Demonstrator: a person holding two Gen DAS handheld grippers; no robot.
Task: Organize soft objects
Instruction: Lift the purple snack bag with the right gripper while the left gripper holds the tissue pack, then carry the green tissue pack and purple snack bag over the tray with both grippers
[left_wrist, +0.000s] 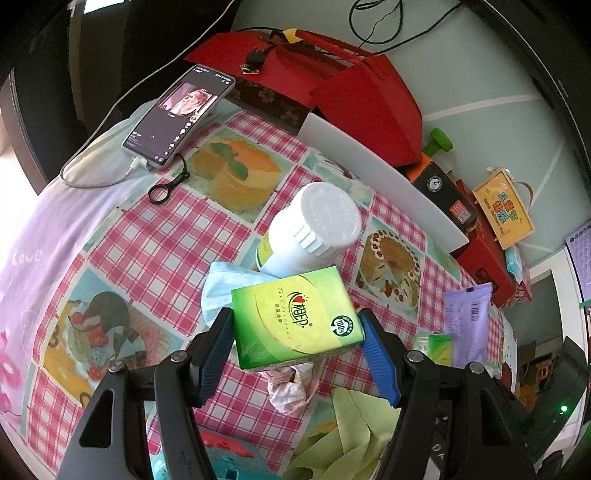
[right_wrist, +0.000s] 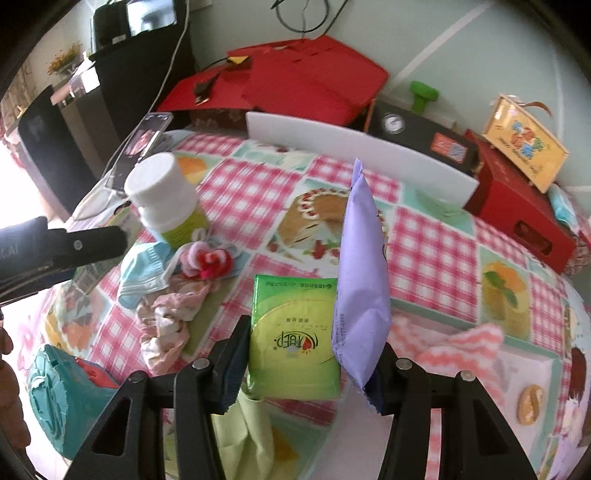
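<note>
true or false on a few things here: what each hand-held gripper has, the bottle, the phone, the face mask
1. The left hand-held gripper holds a green tissue pack. True.
2. The right hand-held gripper holds only one thing. False: a green tissue pack and a purple packet sit side by side between its pads.
3. The white-capped bottle has its cap off. False: the white cap is on.
4. The phone has its screen lit and a cable plugged in. True.
5. The blue face mask hangs on the red box. False: it lies on the checked tablecloth beside the bottle.
</note>
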